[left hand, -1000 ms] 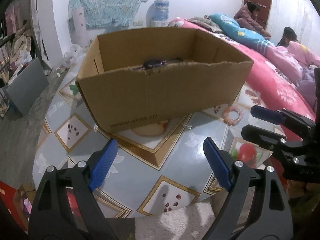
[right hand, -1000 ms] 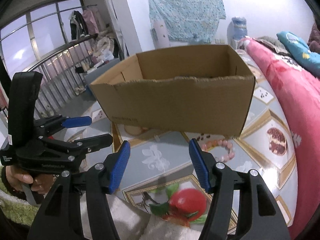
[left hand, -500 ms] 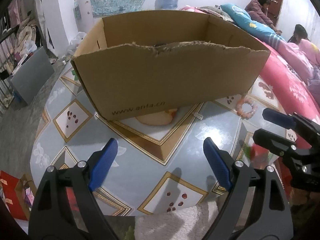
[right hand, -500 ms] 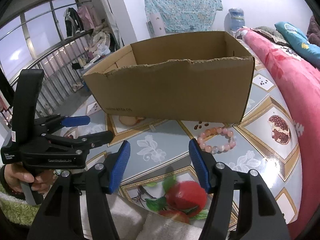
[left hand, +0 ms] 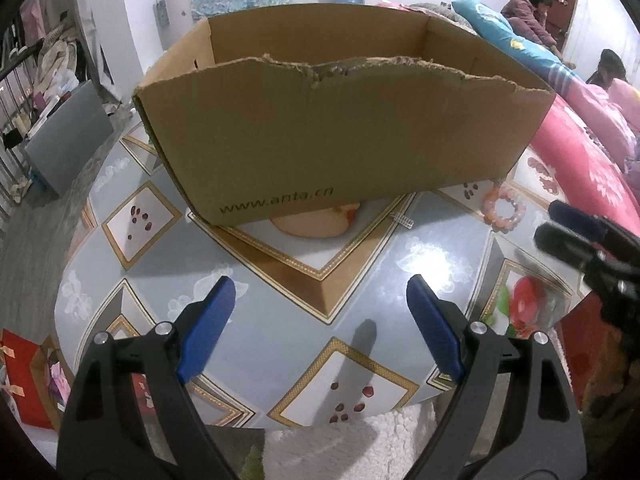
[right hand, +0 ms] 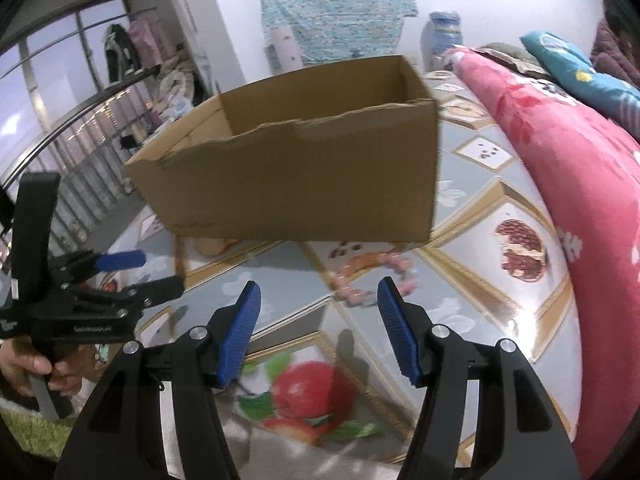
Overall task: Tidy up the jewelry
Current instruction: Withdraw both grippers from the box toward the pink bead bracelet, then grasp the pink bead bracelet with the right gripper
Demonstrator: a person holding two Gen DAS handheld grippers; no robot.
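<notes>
The right gripper [right hand: 318, 320], jaws open and empty, has closed in on the bracelet [right hand: 370, 278] lying on the table [left hand: 360, 280] beside the box [left hand: 340, 128], so a pickup looks imminent; the left gripper [left hand: 320, 320] hangs wide, empty.

The cardboard box [left hand: 344, 140] is matt brown corrugated paper with a ragged, torn top edge, and it sits on a table [left hand: 360, 280] covered in a glossy, smooth printed sheet that reflects light. At about two o'clock from the box front, the bead bracelet [left hand: 503, 210] looks polished and pinkish. Each claw has matt black plastic arms, ribbed blue pads [right hand: 244, 332] and shiny metal rivets.
</notes>
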